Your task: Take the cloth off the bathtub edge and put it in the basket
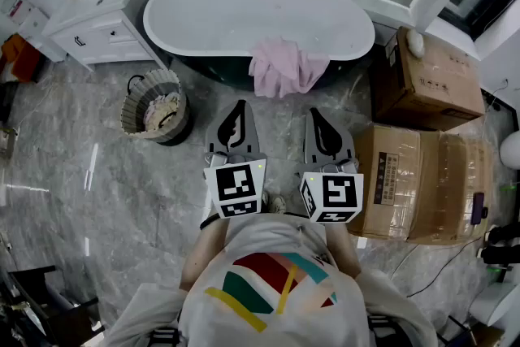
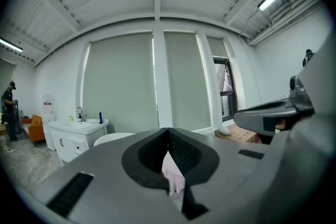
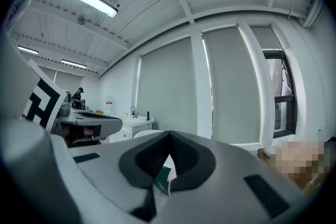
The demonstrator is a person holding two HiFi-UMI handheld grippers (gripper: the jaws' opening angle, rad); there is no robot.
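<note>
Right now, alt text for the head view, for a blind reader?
Pink cloth hangs over the near edge of a white bathtub. The left hand-held gripper and right hand-held gripper, both shut, point toward it; a basket stands at left.

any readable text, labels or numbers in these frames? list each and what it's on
Nothing can be read.
cardboard box: dark print on the top face, too small to read.
sign left of the vanity: red and white, blurred.
shirt: coloured shapes only, no words.
</note>
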